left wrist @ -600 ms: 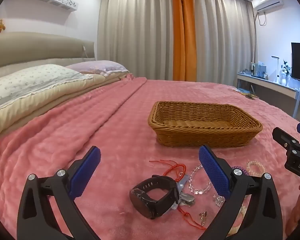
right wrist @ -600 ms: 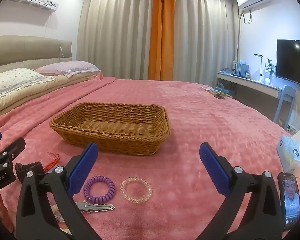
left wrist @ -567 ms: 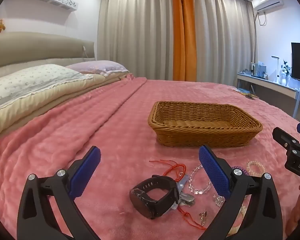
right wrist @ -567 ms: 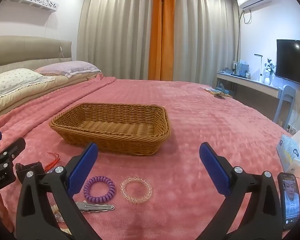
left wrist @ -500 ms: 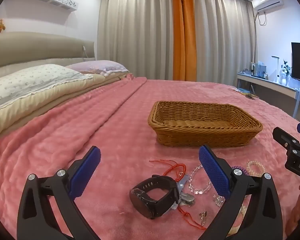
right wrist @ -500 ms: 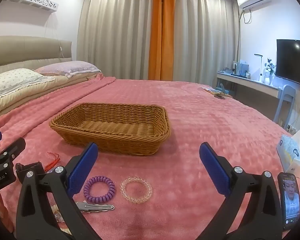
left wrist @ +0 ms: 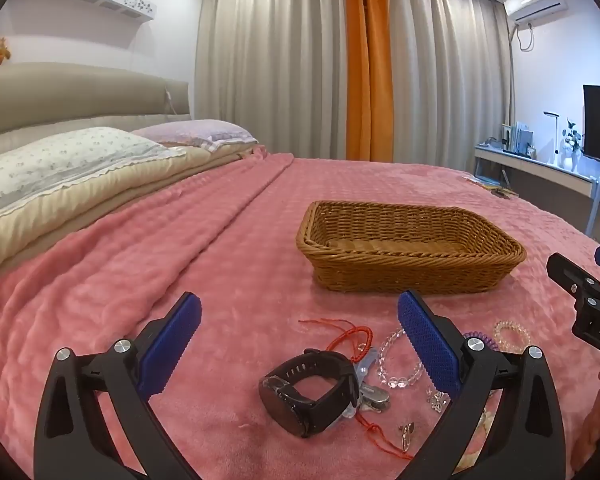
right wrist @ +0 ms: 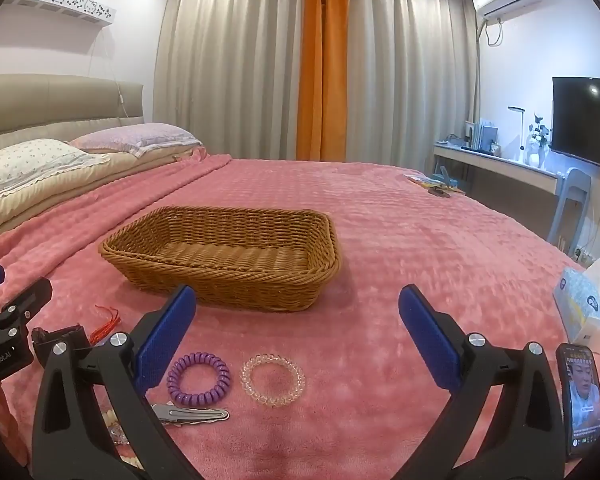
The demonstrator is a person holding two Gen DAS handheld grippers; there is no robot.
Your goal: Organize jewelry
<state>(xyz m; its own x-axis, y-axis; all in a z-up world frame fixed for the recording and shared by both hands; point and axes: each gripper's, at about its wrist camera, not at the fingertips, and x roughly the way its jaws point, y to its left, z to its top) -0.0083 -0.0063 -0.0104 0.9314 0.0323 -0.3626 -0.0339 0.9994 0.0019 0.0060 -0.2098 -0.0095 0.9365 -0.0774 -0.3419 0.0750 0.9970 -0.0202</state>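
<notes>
The left gripper's right finger (left wrist: 430,346) hides part of the clear bead bracelet (left wrist: 396,364). The right gripper's left finger (right wrist: 162,338) covers one end of the hair clip (right wrist: 192,415). The phone (right wrist: 582,398) is cut off at the edge.

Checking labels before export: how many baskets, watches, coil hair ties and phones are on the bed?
Basket: 1
Watch: 1
Coil hair ties: 2, purple and clear
Phone: 1
Total: 5

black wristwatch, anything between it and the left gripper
Nothing visible. The black wristwatch lies on the pink blanket below the open left gripper, with no object between them; a red cord and hair clip touch its far side.
</notes>
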